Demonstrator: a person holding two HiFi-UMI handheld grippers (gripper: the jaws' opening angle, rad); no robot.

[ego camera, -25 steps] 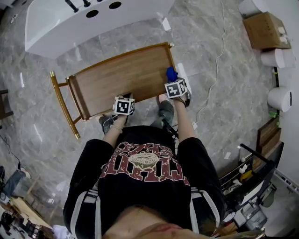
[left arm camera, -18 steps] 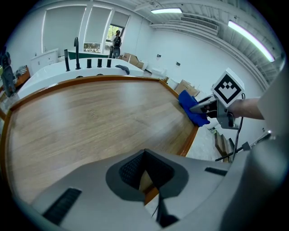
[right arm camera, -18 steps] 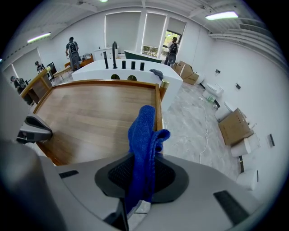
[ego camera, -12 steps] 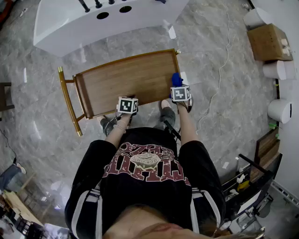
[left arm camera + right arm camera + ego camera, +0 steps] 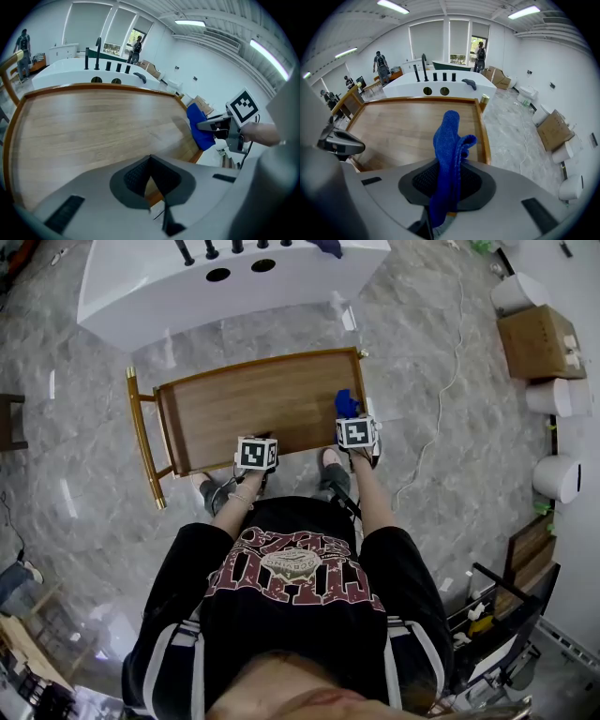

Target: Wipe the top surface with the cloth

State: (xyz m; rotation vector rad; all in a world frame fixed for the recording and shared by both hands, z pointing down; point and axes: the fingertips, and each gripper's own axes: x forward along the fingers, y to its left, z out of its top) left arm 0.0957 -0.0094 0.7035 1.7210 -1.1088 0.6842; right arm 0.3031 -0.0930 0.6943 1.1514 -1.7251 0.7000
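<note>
Your right gripper (image 5: 449, 185) was clamped on the bright blue microfibre cloth (image 5: 447, 140), held at the near right corner of the brown rimmed wooden table top (image 5: 244, 409). Your left gripper (image 5: 150, 180) was closed on nothing. With the cloth bunched narrow, strokes might leave unwiped strips or snag the raised rim. Your shirt print wasn't legible.

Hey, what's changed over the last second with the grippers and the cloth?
Mostly the head camera shifted. The right gripper, shut on the cloth, seems to have edged slightly left, in from the table's right edge. Nothing was taken or let go. The left gripper stays shut and empty at the near edge.
</note>
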